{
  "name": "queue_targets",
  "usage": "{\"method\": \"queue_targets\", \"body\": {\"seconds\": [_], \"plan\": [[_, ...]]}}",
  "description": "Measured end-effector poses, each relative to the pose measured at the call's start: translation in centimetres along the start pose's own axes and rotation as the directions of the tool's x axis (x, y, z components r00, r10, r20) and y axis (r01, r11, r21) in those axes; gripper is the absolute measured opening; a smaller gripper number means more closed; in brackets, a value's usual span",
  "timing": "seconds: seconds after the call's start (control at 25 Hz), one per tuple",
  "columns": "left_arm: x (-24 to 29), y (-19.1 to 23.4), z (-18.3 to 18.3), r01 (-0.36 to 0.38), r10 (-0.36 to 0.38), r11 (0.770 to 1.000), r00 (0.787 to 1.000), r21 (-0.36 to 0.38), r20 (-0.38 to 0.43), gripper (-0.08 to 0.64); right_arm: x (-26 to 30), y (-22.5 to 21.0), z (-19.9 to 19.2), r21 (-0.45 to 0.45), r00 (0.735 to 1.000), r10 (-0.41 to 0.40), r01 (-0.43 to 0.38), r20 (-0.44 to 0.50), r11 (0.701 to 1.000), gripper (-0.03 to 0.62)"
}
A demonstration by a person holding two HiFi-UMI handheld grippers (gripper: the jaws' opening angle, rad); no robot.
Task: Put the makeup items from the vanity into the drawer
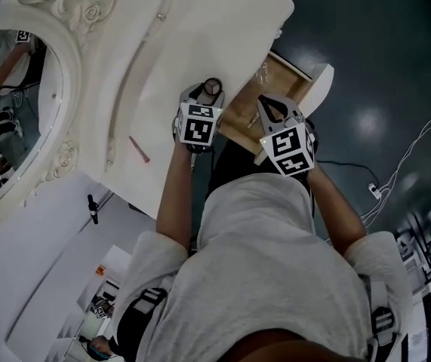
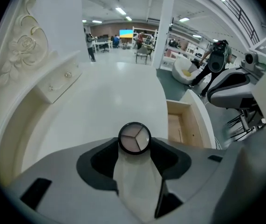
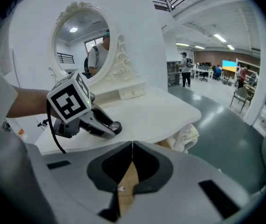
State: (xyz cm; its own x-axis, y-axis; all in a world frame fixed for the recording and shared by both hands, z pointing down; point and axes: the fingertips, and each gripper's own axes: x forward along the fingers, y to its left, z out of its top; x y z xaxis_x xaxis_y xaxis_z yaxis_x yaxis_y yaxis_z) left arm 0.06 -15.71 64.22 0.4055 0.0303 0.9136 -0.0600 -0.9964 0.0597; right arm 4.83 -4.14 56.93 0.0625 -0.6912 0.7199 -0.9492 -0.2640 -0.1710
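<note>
Head view first: the white vanity top (image 1: 200, 36) runs across the upper part of the frame, with the ornate oval mirror (image 1: 11, 111) off to the left. The person has both grippers out in front of them.

The left gripper (image 1: 210, 93) points steeply down at the vanity's front edge. A little round black-rimmed compact (image 1: 213, 86) lies flat on the top, right at its tips. In the left gripper view the jaws are spread wide, and the compact, with three pale shades showing, sits between the two tips with its rim just beside each one. Honestly I can't tell if the pads are touching the rim, but it doesn't look clamped.

The right gripper (image 1: 264, 105) hangs over the open drawer (image 1: 281, 81), which sticks out from under the vanity's right end, bare wood inside. In the right gripper view its jaws are pressed together with nothing between them. You just see a strip of the wooden drawer floor below the seam.

There's also a thin pink stick (image 1: 139, 148) lying on the vanity, well to the left of the left gripper and nearer the mirror. So the compact and the stick are both on the vanity top, not in the drawer.
</note>
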Motion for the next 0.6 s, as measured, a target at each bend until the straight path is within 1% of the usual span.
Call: {"method": "queue_targets", "body": {"seconds": [0.2, 0.36, 0.6], "plan": [[-0.2, 0.1, 0.0, -0.039, 0.04, 0.997, 0.999, -0.066, 0.009, 0.216, -0.2, 0.3, 0.0, -0.041, 0.999, 0.03, -0.03, -0.023, 0.999, 0.015], [-0.7, -0.2, -0.4, -0.053, 0.056, 0.992, 0.998, -0.115, 0.022, 0.216, -0.3, 1.0, 0.2, -0.079, 0.997, 0.064, -0.066, -0.03, 0.995, 0.015], [-1.3, -0.7, -0.5, -0.075, 0.081, 0.985, 0.996, -0.156, 0.037, 0.215, -0.3, 1.0, 0.8, -0.123, 0.995, 0.091, -0.094, -0.03, 0.988, 0.015]]}}
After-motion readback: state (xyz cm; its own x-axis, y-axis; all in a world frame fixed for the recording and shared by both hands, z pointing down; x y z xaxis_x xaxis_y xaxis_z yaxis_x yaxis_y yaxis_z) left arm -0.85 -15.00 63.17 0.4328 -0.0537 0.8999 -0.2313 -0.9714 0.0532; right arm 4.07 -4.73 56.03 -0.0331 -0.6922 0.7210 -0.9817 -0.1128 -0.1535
